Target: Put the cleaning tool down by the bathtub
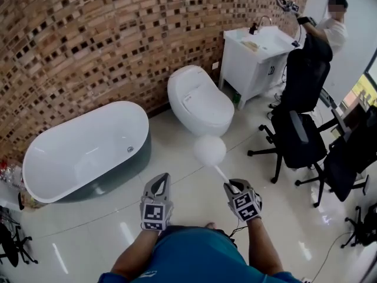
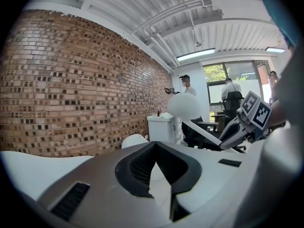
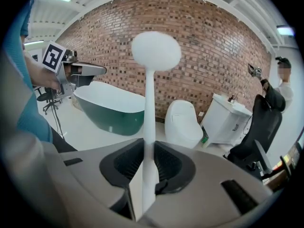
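The cleaning tool (image 1: 210, 150) is a white stick with a round white head. My right gripper (image 1: 231, 187) is shut on the lower end of its handle, and the head (image 3: 156, 51) points up and forward over the floor. The handle runs straight between the right gripper's (image 3: 148, 144) pads. The bathtub (image 1: 141, 158), white inside with a dark green outer wall, stands by the brick wall to the left, well apart from the tool. My left gripper (image 1: 160, 180) hovers beside the right one. Its tips (image 2: 154, 146) meet with nothing between them. The tool (image 2: 186, 106) shows to its right.
A white toilet (image 1: 197, 99) stands right of the tub, and a white vanity with a sink (image 1: 253, 61) beyond it. Black office chairs (image 1: 297, 134) crowd the right side. A person (image 1: 327, 31) stands by the vanity. A glossy tiled floor (image 1: 177, 152) lies ahead.
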Demonstrator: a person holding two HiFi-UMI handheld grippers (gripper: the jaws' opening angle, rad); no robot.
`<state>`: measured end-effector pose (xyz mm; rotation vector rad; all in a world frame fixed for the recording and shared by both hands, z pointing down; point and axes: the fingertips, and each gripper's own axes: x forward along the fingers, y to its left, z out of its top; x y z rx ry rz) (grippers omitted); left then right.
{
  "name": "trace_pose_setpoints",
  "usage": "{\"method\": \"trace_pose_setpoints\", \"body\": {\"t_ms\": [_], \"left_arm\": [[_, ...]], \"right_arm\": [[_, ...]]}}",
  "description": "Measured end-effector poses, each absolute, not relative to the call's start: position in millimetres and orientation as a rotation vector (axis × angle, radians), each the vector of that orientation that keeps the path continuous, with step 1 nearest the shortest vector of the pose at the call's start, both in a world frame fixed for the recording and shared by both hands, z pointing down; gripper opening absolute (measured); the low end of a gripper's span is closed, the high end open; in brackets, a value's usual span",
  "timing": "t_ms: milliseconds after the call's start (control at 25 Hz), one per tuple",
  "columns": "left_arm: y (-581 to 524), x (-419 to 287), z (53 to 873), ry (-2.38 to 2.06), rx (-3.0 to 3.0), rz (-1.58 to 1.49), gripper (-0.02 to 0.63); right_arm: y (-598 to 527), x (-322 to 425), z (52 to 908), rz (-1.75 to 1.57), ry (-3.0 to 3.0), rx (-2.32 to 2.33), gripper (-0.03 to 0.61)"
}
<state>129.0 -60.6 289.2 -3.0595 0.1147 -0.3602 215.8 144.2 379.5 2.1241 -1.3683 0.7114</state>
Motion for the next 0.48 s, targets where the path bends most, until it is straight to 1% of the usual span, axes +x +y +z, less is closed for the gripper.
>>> {"method": "trace_pose_setpoints", "body": {"t_ms": [200,480], "left_arm": [[-145,90,290,0.237,-3.071,-0.351,0.0],[-230,17,293,0.449,-3.074,-0.359,0.0]], "right_arm": [[56,186,376,0.665,-1.434,2.044,0.089],[-46,147,378,0.608,-1.544,1.909,0.089]]}}
